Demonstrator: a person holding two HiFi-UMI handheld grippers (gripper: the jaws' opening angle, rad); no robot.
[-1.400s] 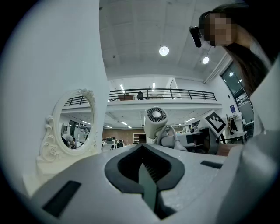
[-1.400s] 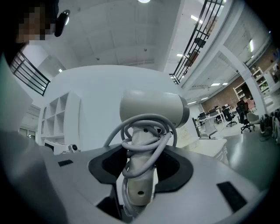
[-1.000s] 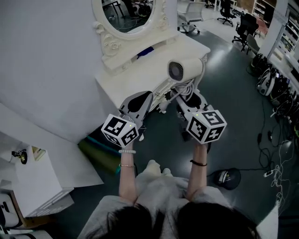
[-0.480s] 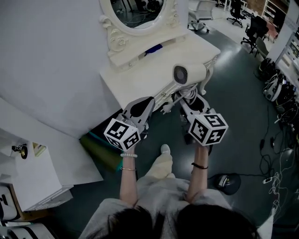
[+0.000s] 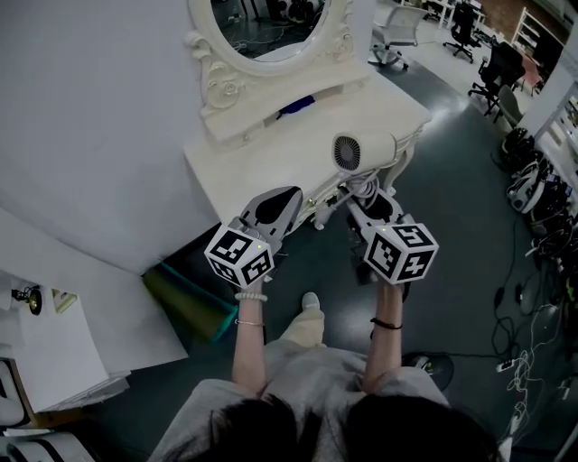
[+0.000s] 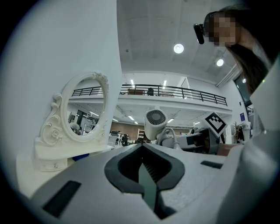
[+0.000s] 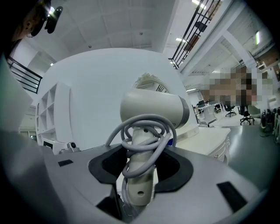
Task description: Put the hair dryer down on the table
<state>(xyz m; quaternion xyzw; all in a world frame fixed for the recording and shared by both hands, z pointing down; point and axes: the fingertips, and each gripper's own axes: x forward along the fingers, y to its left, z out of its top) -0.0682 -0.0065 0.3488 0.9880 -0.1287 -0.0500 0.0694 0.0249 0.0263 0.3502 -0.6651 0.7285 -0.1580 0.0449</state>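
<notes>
One dryer (image 5: 361, 151) is all we carry: our right gripper (image 5: 363, 197) pinches its handle (image 7: 139, 177), wound with cord (image 7: 146, 131), holding it handle-down in the air just over the table's (image 5: 262, 171) front edge, while our left gripper (image 5: 275, 206), jaws pressed together on nothing, hovers beside that edge.

A cream dressing table (image 5: 262, 167) stands against the white wall at 12 o'clock in the head view, on a dark grey-green floor (image 5: 452, 226). 1 oval mirror (image 5: 266, 27) in a carved cream frame rises at the tabletop's far side, toward 11 o'clock. It sits on a low stepped base (image 5: 253, 122) that rests directly on the top. 1 small blue object (image 5: 296, 106) lies in the base's open shelf, just under the mirror. At 5 o'clock the table's front edge curves down into a carved leg (image 5: 318, 209).
</notes>
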